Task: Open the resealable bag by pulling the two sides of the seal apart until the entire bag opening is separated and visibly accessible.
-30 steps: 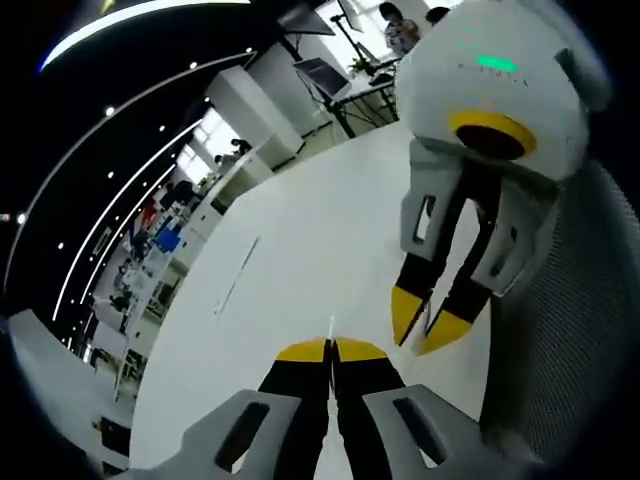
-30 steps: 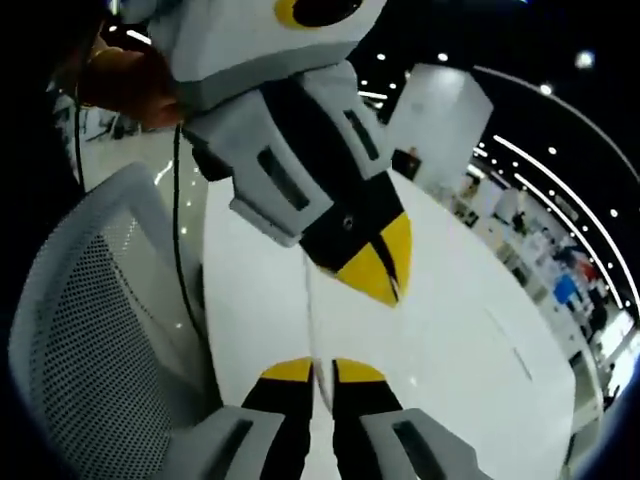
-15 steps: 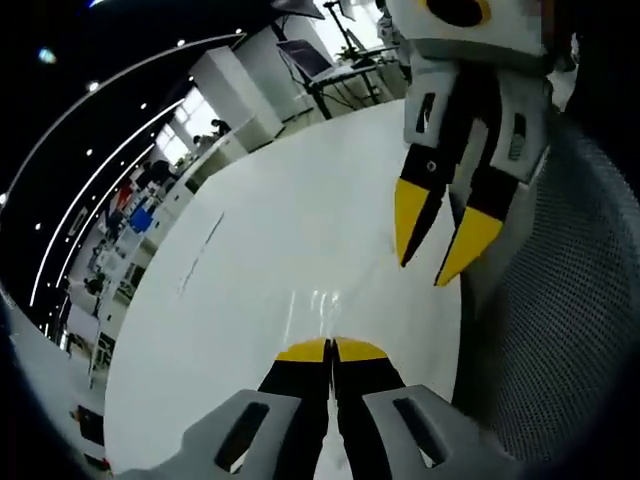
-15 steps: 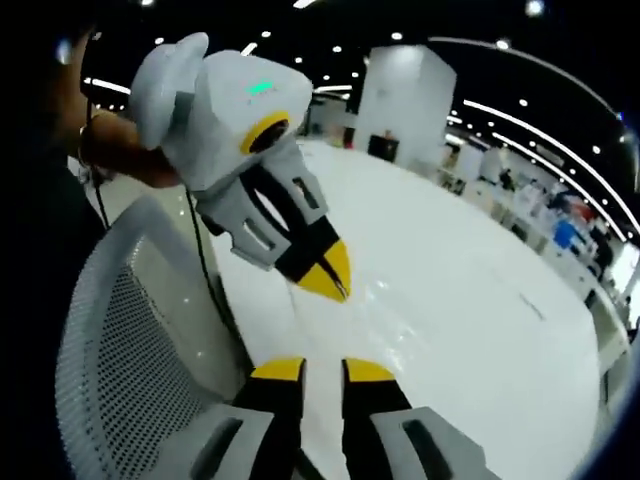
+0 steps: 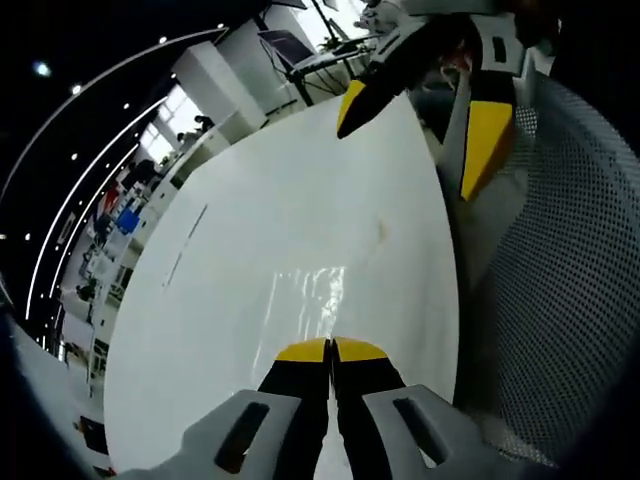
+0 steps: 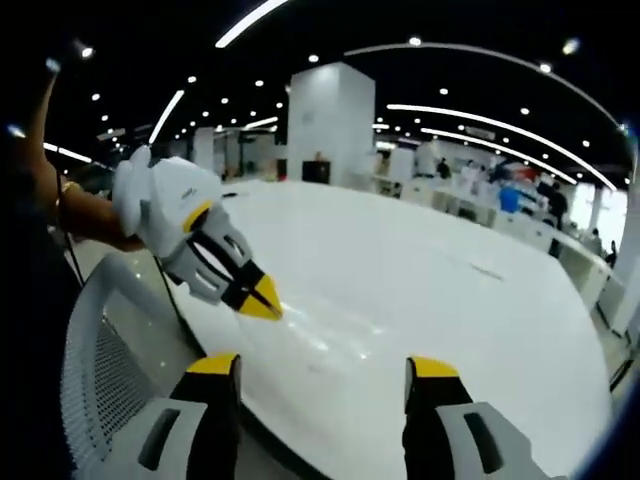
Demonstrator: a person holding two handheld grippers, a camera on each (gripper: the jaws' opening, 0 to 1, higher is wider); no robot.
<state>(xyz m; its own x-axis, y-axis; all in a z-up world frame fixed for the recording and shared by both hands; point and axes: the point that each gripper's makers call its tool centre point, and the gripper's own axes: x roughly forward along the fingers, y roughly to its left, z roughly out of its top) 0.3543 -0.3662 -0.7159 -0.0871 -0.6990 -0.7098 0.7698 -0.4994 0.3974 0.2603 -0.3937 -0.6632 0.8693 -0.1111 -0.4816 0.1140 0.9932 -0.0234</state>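
- Two grippers hang over your white table (image 5: 250,300): left gripper (image 5: 331,348) pinches the clear resealable bag (image 5: 310,295), lying on it.
- Your right gripper (image 6: 325,363) spreads wide, beside the mesh chair (image 6: 100,360).

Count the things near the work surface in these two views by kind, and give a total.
Tongs: 2 (left tongs, shut on the bag; right tongs, open)
Clear resealable bag: 1
White table: 1
Mesh chair: 1
Total: 5
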